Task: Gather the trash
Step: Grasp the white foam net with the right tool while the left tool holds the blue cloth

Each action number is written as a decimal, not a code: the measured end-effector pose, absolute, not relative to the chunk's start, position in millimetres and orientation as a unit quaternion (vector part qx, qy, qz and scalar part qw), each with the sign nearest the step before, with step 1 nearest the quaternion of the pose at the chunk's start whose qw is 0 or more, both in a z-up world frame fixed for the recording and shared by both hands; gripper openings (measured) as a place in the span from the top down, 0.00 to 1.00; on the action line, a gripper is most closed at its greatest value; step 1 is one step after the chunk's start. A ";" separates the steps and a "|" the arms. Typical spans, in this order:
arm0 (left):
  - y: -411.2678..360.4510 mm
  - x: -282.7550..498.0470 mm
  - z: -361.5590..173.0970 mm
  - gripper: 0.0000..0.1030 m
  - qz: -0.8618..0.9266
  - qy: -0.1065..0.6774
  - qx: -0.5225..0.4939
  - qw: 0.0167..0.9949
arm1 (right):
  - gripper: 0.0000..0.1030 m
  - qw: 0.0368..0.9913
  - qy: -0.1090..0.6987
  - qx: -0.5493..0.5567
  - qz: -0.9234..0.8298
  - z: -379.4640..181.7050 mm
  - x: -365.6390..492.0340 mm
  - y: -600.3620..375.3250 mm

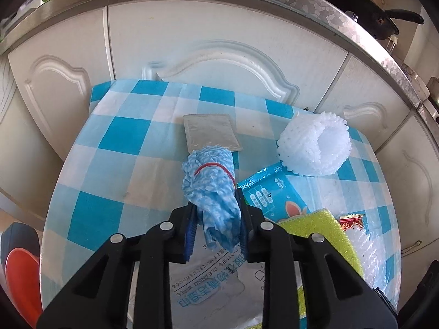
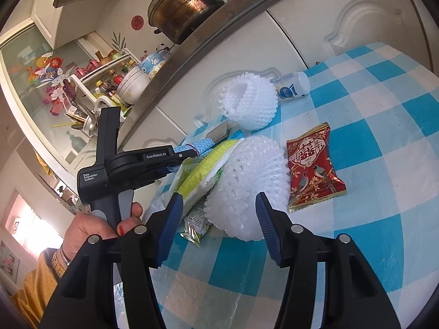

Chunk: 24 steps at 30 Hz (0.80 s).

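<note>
My left gripper (image 1: 216,208) is shut on a crumpled blue patterned cloth (image 1: 212,183) tied with a red rubber band, held above the blue-checked table (image 1: 109,170). It also shows in the right wrist view (image 2: 192,152), still holding the cloth (image 2: 201,145). My right gripper (image 2: 218,205) is open, its jaws on either side of a white foam fruit net (image 2: 247,181) lying on the table. A yellow-green sponge (image 2: 201,170) leans against that net. A red snack packet (image 2: 312,167) lies to its right.
A second white foam net (image 1: 315,148) (image 2: 249,101), a clear flat packet (image 1: 211,133), a blue wipes packet (image 1: 271,194), a white bottle (image 2: 292,85) and a green wrapper (image 2: 196,224) lie on the table. White cabinet doors (image 1: 219,35) stand behind it.
</note>
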<state>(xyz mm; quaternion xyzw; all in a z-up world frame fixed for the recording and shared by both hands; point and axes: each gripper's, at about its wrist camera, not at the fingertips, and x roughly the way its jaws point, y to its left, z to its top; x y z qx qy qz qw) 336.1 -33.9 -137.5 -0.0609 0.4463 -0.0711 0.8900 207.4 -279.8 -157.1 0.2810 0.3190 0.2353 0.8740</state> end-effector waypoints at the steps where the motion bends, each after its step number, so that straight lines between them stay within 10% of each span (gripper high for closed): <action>1: -32.8 334.8 -136.7 0.74 -0.071 0.444 -0.064 0.891 | 0.45 0.874 0.319 0.279 0.236 -157.1 207.5 -279.2; 9: -22.8 317.3 -124.3 0.75 -0.076 0.417 -0.078 0.902 | 0.79 0.882 0.332 0.247 0.225 -156.6 209.1 -268.7; 24: 19.8 240.9 -100.0 0.75 -0.067 0.378 -0.093 0.919 | 0.84 0.890 0.297 0.247 0.243 -149.2 195.6 -270.9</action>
